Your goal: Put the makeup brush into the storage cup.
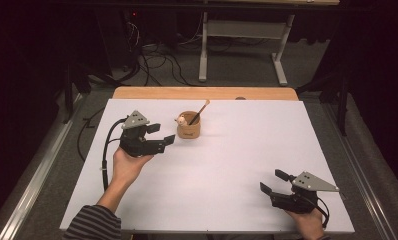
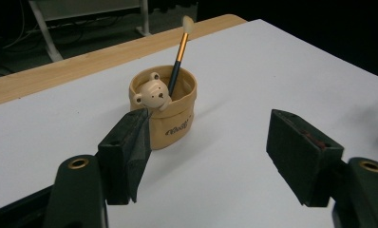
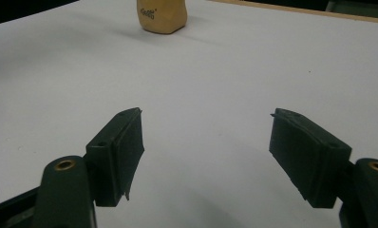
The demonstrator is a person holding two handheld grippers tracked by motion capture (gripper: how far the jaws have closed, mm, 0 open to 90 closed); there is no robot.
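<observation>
1. The right gripper (image 1: 273, 182) sits at the near right of the white bench (image 1: 227, 170), its jaws wide apart and empty.
2. Farther off at the left, the left gripper (image 1: 162, 134) is held with jaws apart, just beside the tan pot (image 1: 189, 128).
3. The tan pot stands upright mid-bench, holding a small bear figure (image 2: 152, 94) and a brush (image 2: 180, 47) leaning on its rim.

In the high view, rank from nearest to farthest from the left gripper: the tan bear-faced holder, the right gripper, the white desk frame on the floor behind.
1. Tan bear-faced holder, just to the right of the left gripper.
2. Right gripper, at the table's near right corner.
3. White desk frame, on the floor beyond the table's far edge.
</observation>
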